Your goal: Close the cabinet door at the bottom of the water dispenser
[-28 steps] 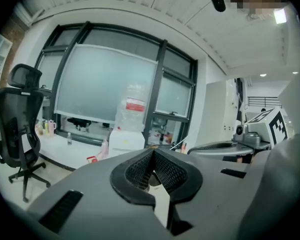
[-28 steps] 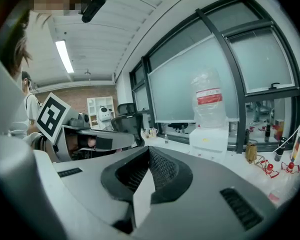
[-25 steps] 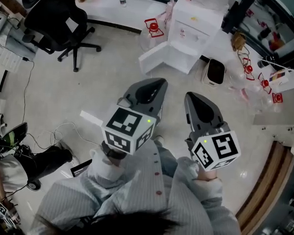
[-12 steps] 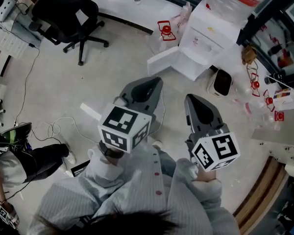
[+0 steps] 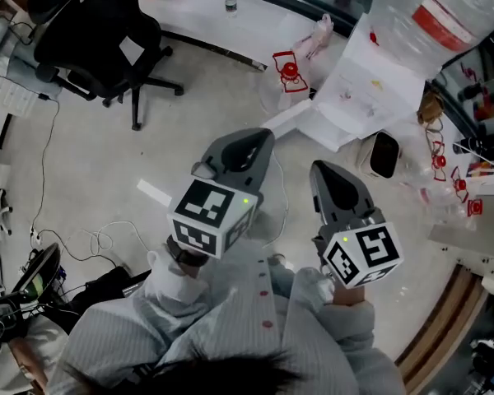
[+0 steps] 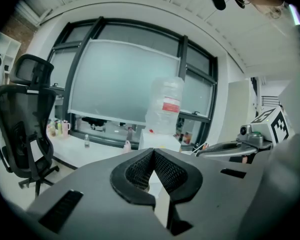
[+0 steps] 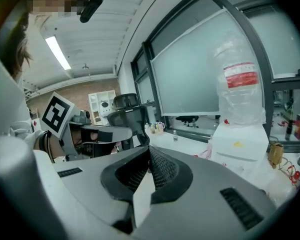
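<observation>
Black mesh office chair stands at the far left of the head view on the pale speckled floor, with thin white cables looping below it. A long white surface under the window carries small bottles. The left tool, grey with a marker cube, has its ribbed pads pressed together on nothing. Just beyond its tip the flat white cabinet door juts open to the left from the foot of the white water dispenser, well apart from both tools. A small red-and-clear object lies near the door, beside the dispenser. The right tool is likewise clamped shut and empty. On the dispenser sits a big clear water bottle with a red label; a white box with a dark face stands on the floor to its right.

Only the head view shows the open door: in the left gripper view and the right gripper view each tool's own body covers the dispenser's foot, leaving the bottle and top against a frosted window
</observation>
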Tool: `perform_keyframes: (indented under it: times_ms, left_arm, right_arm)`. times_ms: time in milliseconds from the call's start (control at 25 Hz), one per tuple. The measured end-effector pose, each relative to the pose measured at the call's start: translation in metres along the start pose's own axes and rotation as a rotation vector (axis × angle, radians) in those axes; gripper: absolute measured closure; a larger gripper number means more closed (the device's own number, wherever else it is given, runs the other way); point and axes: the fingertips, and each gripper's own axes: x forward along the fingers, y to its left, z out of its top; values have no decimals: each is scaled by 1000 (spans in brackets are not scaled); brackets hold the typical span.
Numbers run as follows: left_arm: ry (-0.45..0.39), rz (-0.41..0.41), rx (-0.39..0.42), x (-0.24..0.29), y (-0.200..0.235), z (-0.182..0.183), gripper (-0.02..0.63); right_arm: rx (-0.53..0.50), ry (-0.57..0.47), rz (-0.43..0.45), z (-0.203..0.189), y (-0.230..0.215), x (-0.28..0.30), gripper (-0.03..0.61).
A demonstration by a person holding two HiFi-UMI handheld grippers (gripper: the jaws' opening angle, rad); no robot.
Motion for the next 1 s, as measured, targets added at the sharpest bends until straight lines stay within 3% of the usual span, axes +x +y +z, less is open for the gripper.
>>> perform_keyframes:
  times_ms: [280, 600, 1000]
  left_arm:
    - [55, -46, -3, 27, 62, 0, 603]
    - [111, -67, -35, 61, 95, -15, 603]
    - [124, 20, -90, 127, 131, -14, 603]
  right_arm:
    - [37, 22, -71, 9, -16, 63, 565]
    - [104, 91, -119, -11, -42, 99, 565]
    - [108, 177, -15, -18, -93, 161, 565]
